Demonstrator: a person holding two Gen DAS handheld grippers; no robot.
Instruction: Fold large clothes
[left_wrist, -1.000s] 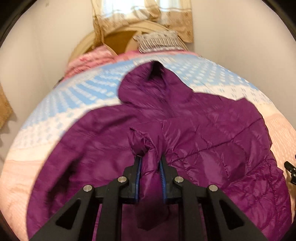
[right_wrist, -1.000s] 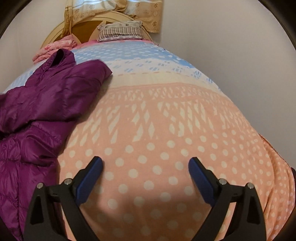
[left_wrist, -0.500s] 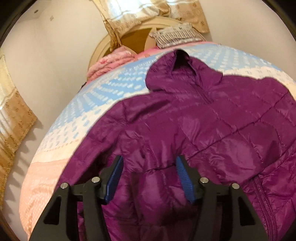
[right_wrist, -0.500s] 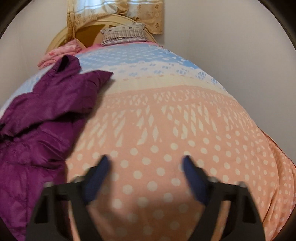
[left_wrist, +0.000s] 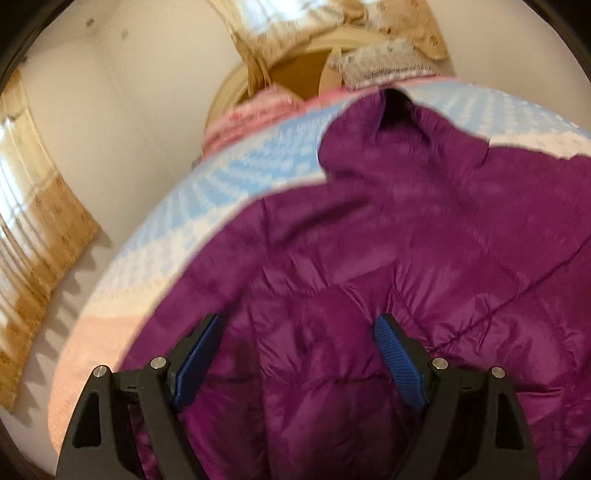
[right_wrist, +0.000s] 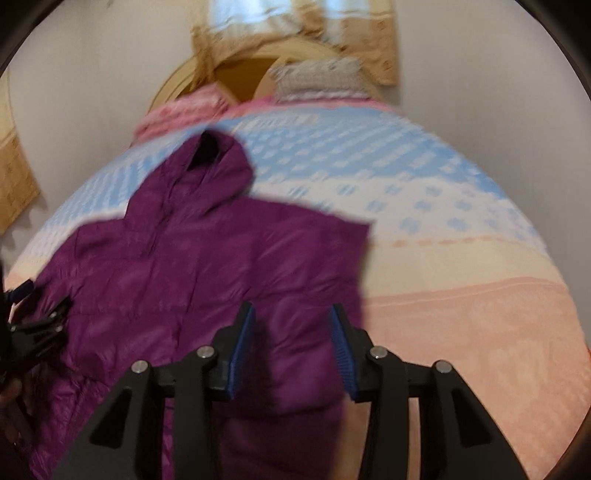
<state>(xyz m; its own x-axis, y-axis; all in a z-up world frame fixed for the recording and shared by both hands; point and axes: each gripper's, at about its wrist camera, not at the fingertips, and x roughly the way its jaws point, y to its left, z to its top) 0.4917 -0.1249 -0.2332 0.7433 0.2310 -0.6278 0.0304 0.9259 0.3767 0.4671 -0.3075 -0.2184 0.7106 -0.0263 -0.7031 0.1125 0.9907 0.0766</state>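
A purple quilted hooded jacket (left_wrist: 424, 266) lies spread on the bed, hood toward the headboard, with its sleeves folded in over the body. My left gripper (left_wrist: 295, 339) is open and empty, just above the jacket's left part. My right gripper (right_wrist: 291, 328) is open with a narrower gap, over the jacket's (right_wrist: 207, 266) right side near its edge. The left gripper also shows at the left edge of the right wrist view (right_wrist: 37, 321).
The bed (right_wrist: 461, 295) has a blue, white and peach patterned cover. A pink folded blanket (right_wrist: 177, 114) and a striped pillow (right_wrist: 321, 77) lie by the wooden headboard (left_wrist: 295, 74). Curtains (left_wrist: 33, 221) hang at the left wall.
My left gripper let go of the jacket sleeve, opened wide and drew back to the left. My right gripper swung left from the bare cover to above the jacket, and its jaws narrowed.
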